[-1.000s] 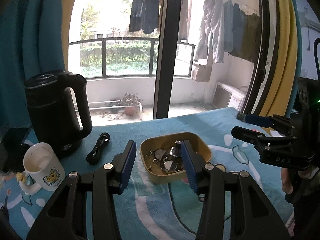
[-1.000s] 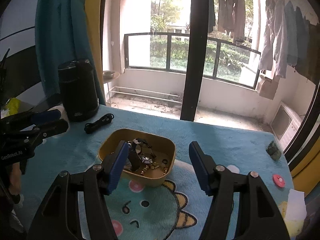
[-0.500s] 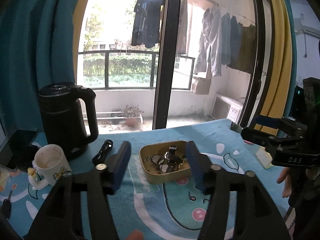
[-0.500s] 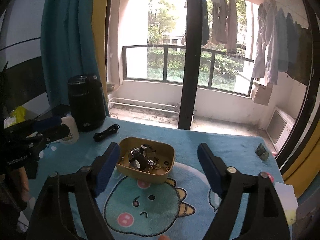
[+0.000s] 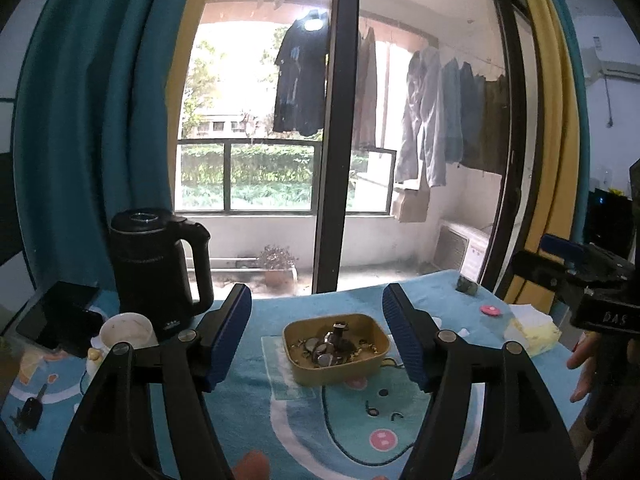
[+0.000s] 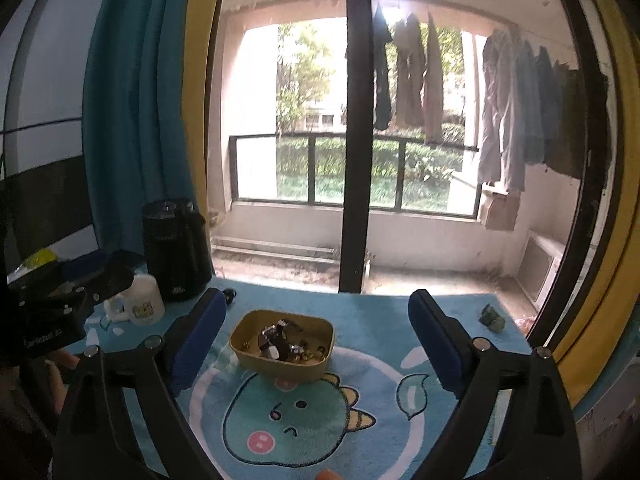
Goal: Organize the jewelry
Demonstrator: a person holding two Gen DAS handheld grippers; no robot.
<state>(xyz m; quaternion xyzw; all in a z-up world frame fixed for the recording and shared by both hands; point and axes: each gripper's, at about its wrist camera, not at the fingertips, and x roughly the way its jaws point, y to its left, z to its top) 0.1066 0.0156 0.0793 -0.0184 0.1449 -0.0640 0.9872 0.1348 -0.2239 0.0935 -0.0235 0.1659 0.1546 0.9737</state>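
Observation:
A yellow tray (image 5: 376, 365) (image 6: 245, 353) sits on the blue cartoon mat, with a heap of jewelry (image 5: 332, 347) (image 6: 280, 342) inside: rings, round metal pieces and small chains. My left gripper (image 5: 316, 340) is open and empty, held back from the tray and above the mat. My right gripper (image 6: 316, 344) is open wide and empty, also back from the tray. Each gripper shows at the edge of the other's view: the right one in the left wrist view (image 5: 576, 276), the left one in the right wrist view (image 6: 68, 292).
A black kettle (image 5: 156, 268) (image 6: 176, 248) and a white mug (image 5: 124, 332) (image 6: 140, 306) stand at the mat's left. A black phone (image 5: 56, 318) lies far left. A small green object (image 6: 493, 317), a pink disc (image 5: 491, 310) and a yellow sponge (image 5: 536, 330) lie right.
Both grippers have pulled back and up from the tray, which now looks smaller and farther. Both jaws have opened wider. The jewelry stays in the tray.

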